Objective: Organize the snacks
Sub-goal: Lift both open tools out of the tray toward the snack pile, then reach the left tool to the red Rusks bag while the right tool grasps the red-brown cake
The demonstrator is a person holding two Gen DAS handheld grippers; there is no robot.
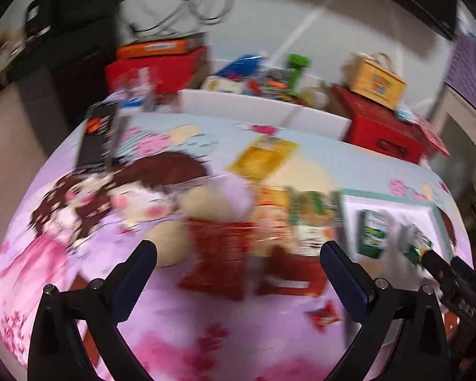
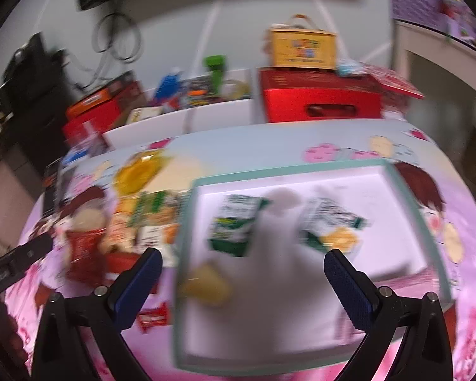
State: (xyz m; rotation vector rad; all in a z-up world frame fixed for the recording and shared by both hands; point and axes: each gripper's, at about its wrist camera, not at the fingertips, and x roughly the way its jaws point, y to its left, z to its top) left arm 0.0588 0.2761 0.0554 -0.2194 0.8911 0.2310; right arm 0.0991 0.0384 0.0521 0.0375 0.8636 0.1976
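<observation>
Both views are smeared, so fine detail is lost. The left gripper [image 1: 238, 263] has its jaws wide apart and holds nothing; it hangs over a heap of snack packets on the pink cartoon cloth [image 1: 174, 349]: a red packet [image 1: 215, 263] between the fingers, an orange and green packet [image 1: 301, 212] just behind it, a yellow packet [image 1: 263, 155] farther back. A small red sweet [image 1: 325, 319] lies apart, near the right finger.

The right gripper [image 2: 242, 273] is also spread open and empty, over a white tray [image 2: 396, 222] with a teal rim. In the tray lie 2 green packets [image 2: 234, 235], the second [image 2: 330, 222] to the right of the first, and a yellowish blur [image 2: 206, 285] near the front that I cannot identify.

My guess is that the left gripper is about to take something from the heap for the tray. The red packet looks the easiest target. To do it well: slow down first, come down with the fingers straddling one edge of that packet only, and close on the crimped end, since overlapping packets may lift together. The foil will likely slip under a shallow pinch.
</observation>
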